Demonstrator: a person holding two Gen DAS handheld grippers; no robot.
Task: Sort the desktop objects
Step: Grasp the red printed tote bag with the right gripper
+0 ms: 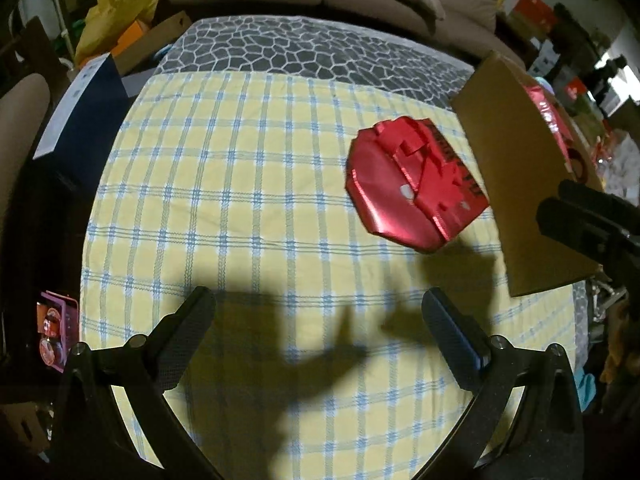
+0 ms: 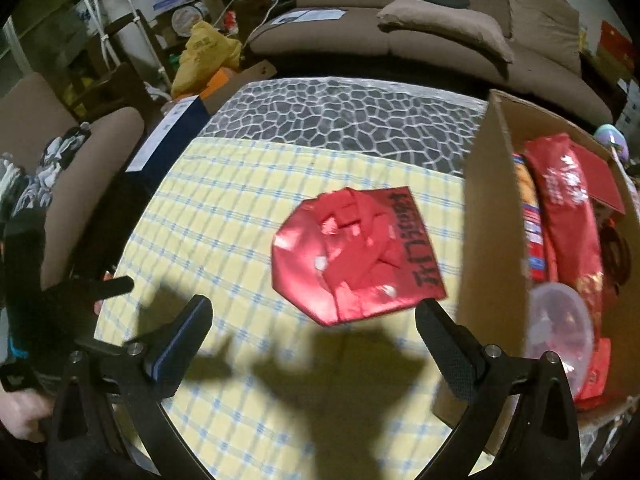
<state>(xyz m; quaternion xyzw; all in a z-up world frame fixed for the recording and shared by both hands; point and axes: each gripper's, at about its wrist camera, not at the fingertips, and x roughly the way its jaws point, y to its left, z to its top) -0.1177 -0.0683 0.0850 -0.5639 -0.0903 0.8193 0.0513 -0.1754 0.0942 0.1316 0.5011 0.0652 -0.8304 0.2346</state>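
A crumpled red foil packet point(image 1: 412, 184) point(image 2: 356, 252) with dark lettering lies on the yellow checked cloth point(image 1: 240, 200) point(image 2: 224, 220), just left of a cardboard box point(image 1: 516, 184) point(image 2: 492, 216). The box holds red snack bags point(image 2: 568, 216) and a clear plastic tub point(image 2: 560, 328). My left gripper point(image 1: 320, 320) hovers open over the cloth, nearer than the packet and to its left. My right gripper point(image 2: 316, 324) is open too, with the packet just beyond its fingertips. Nothing sits between either pair of fingers. The right gripper's body point(image 1: 592, 220) shows at the right edge of the left wrist view.
The table point(image 2: 360, 116) has a grey pebble-pattern surface beyond the cloth. A dark blue box point(image 1: 84, 120) point(image 2: 168, 144) stands off its left edge. A brown sofa point(image 2: 400, 20) is behind, an armchair point(image 2: 80, 168) at left. A hand point(image 2: 24, 416) holds the left gripper.
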